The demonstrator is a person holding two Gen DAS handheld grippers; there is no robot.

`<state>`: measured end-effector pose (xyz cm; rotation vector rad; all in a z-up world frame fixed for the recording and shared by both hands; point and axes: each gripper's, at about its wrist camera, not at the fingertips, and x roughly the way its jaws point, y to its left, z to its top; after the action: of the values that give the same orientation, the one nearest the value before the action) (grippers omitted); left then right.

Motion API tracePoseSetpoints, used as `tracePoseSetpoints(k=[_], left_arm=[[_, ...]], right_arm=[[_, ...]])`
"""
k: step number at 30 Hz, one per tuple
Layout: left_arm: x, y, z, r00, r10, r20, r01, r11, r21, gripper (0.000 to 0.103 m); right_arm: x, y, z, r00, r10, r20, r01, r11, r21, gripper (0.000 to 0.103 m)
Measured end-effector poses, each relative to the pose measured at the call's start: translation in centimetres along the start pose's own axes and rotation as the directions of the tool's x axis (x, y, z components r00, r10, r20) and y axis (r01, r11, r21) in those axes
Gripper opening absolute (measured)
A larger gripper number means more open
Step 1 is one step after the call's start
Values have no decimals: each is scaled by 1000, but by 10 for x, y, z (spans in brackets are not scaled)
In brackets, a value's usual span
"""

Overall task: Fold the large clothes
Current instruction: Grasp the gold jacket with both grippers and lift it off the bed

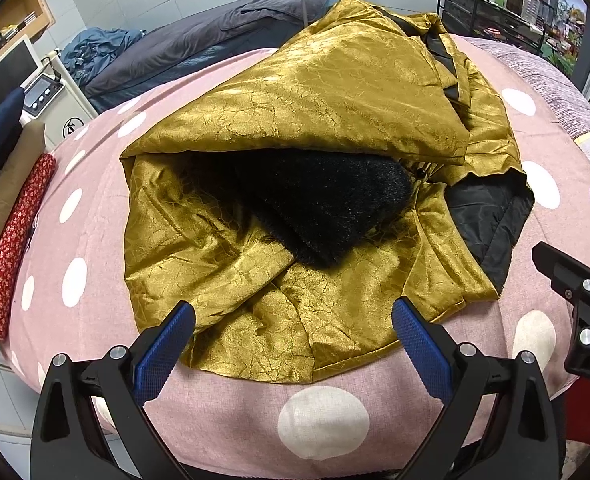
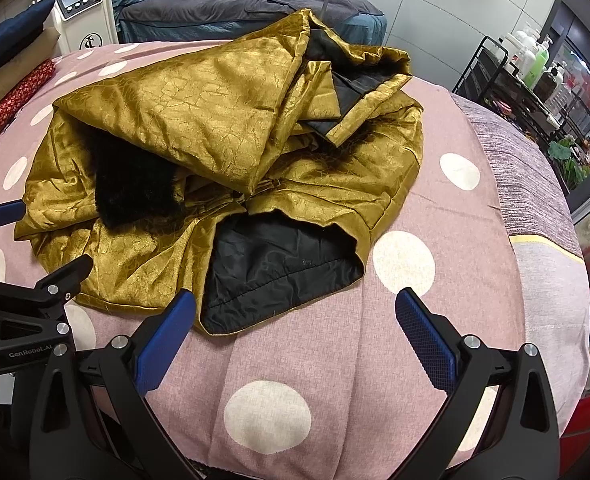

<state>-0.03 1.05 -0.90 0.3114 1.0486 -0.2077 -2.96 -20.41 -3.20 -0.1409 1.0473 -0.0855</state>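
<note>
A large gold padded coat [image 1: 303,92] lies in a rough folded heap on the pink dotted bedcover [image 1: 223,412]. Its black fur collar [image 1: 319,204] pokes out under the top flap, and black lining [image 1: 491,216] shows at the right hem. My left gripper [image 1: 293,320] hovers open just over the coat's near gold edge, holding nothing. In the right wrist view the same coat [image 2: 199,116] shows its fur [image 2: 131,184] and lining [image 2: 271,268]. My right gripper [image 2: 295,312] is open above the bedcover [image 2: 375,360], its left pad beside the lining's near corner.
A red floral cloth [image 1: 13,248] and dark cushions lie along the left edge. A white machine with a screen [image 1: 49,92] stands behind, next to a second bed with grey bedding [image 1: 215,40]. A black wire rack with bottles [image 1: 495,4] is at the back right.
</note>
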Motion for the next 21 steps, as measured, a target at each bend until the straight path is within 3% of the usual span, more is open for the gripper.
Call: tracePoseSetpoints(k=[8,14,19,21], left_arm=[[5,4,-3,1000,0,-3,0,1000,9,96],[14,16,-10,1000,-23,-18,22,1000,-16,93],[23,56,-31,1000,-11,-21,8,988,-157,93],[25,73,-42,1000,1,-16,-4,975,-223,91]], right_arm=[[0,4,7,1000,0,14,0,1000,-22,98],[-1,22,22,998,21,55,-15,994,-110,98],[-3,60,51,988,84,129,-50,967,-250,98],[-2,89,66,978,131,162,-68,934,-350,98]])
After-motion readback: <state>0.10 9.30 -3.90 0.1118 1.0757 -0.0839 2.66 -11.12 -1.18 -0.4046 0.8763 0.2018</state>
